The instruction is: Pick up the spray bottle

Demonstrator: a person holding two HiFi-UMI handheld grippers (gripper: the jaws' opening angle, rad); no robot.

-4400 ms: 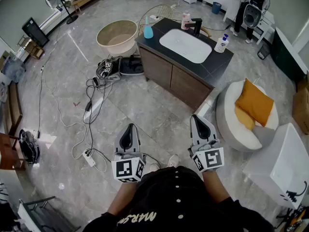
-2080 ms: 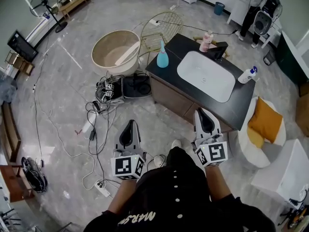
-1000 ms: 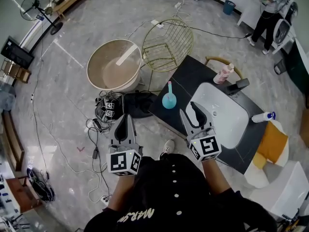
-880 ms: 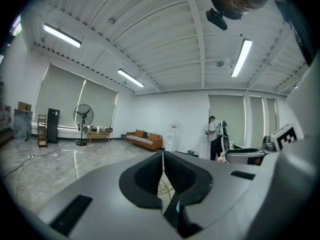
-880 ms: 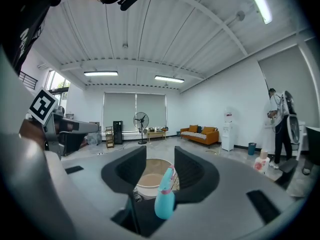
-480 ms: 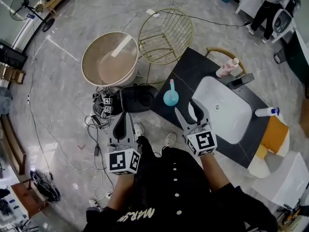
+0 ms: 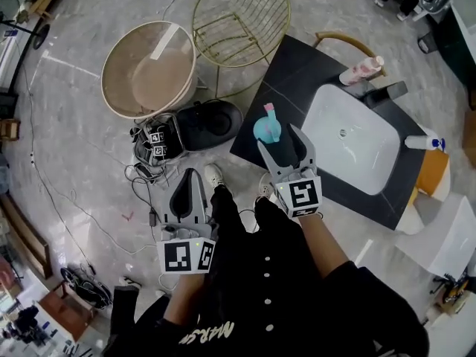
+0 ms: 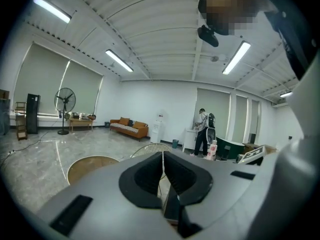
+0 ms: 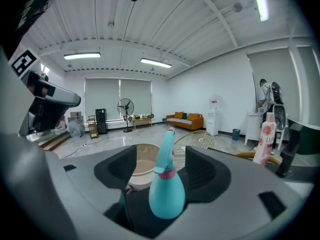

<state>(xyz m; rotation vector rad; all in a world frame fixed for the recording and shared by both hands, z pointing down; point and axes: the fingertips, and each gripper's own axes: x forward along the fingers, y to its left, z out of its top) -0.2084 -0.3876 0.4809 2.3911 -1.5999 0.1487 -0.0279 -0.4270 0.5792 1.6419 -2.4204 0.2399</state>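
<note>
The spray bottle (image 7: 265,127) is teal with a pink collar and stands upright at the near left corner of the black counter (image 7: 297,65). My right gripper (image 7: 277,137) reaches it from the near side. Its jaws have just been opening and stand wide on either side of the bottle (image 9: 166,194). The pads do not press on the bottle in the right gripper view (image 9: 161,161). My left gripper (image 7: 190,175) hangs lower, off the counter's left side over the floor. Its jaws (image 8: 162,161) are shut with nothing between them.
A white sink (image 7: 349,143) is set into the counter, with a black tap (image 7: 381,95), a pink bottle (image 7: 362,71) and a white bottle (image 7: 425,141) round it. On the floor to the left are a beige tub (image 7: 149,69), a gold wire chair (image 7: 242,10), a black bag (image 7: 208,121) and cables (image 7: 145,177).
The person has come up to the counter. My right gripper has sunk and moved forward round the bottle, and its jaws have opened. My left gripper has dropped lower beside the counter.
</note>
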